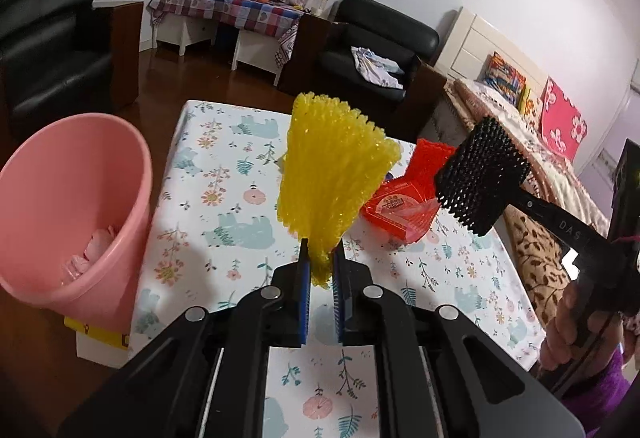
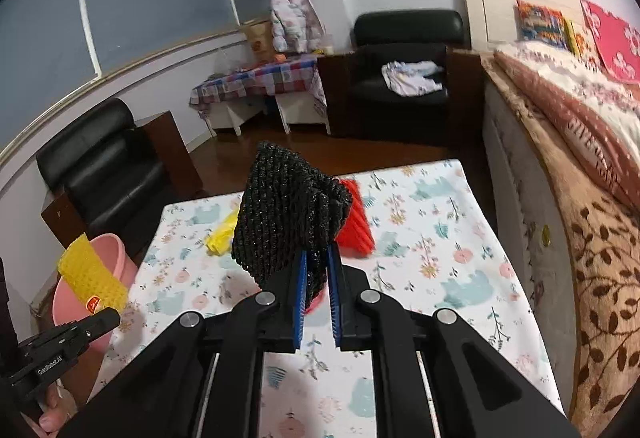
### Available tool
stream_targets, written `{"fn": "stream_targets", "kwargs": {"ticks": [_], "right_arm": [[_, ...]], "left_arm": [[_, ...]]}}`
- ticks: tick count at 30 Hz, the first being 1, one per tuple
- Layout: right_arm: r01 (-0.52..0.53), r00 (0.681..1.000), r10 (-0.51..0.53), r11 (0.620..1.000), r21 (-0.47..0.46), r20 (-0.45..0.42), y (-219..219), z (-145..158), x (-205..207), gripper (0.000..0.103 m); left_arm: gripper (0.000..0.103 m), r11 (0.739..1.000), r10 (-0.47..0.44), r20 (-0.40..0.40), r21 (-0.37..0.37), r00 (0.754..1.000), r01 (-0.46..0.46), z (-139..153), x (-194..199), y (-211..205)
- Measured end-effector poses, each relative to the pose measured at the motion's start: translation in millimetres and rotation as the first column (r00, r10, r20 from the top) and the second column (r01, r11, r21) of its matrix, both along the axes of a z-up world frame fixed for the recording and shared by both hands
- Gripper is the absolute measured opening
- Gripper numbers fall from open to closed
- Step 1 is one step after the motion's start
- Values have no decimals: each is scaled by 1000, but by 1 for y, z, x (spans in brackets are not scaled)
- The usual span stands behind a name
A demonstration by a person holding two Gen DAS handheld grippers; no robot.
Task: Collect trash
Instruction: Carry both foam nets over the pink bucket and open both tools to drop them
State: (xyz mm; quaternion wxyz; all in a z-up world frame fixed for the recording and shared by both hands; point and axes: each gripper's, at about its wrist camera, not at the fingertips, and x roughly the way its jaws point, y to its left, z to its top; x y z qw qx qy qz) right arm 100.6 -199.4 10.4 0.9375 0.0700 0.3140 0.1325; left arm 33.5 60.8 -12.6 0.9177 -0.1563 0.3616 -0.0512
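Note:
My left gripper (image 1: pixel 320 258) is shut on the lower end of a yellow foam net (image 1: pixel 332 177), held upright above the flowered table (image 1: pixel 224 173). A pink bin (image 1: pixel 76 205) stands just left of the table with crumpled pink plastic inside. My right gripper (image 2: pixel 318 262) is shut on a black foam net (image 2: pixel 288 222), lifted above the table; the same black foam net (image 1: pixel 480 181) shows at the right of the left wrist view. A red foam net (image 2: pixel 356 222) and a red packet (image 1: pixel 400 209) lie on the table behind it. A small yellow scrap (image 2: pixel 220 238) lies further left.
A bed (image 2: pixel 580 165) runs along the table's right side. Black armchairs (image 2: pixel 400 77) (image 1: pixel 52 49) and a desk under a plaid cloth (image 1: pixel 224 9) stand beyond the far edge. The pink bin (image 2: pixel 116 258) rests on a yellow and white box (image 1: pixel 100 334).

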Motion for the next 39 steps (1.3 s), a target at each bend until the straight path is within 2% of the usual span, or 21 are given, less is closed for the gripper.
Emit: {"fn": "stream_targets", "kwargs": {"ticks": [6,10,16,26,39], "right_arm": [[-78,997,78,997,-3,14,24,11,-8,10],[-135,991,135,991,-15,-8,50,12,-7,10],[-250,968,250,967,-48,-17,109,14,-6,10],[-407,913,408,908,-98,-15,219,17,-9,10],[-512,859,508,854,-92,-66,304,-5,-3,10]], "left_arm": [[9,999,26,13,-26,1000,-26,2,-9,16],[9,997,59,18,-59,998,-58,4,-14,32],[9,989,132,29,-65,991,-130,7,-24,61],[9,956,289,30,-70,957,-286,6,-47,116],[9,905,426,15,15,905,-426,-4,-49,150]]}}
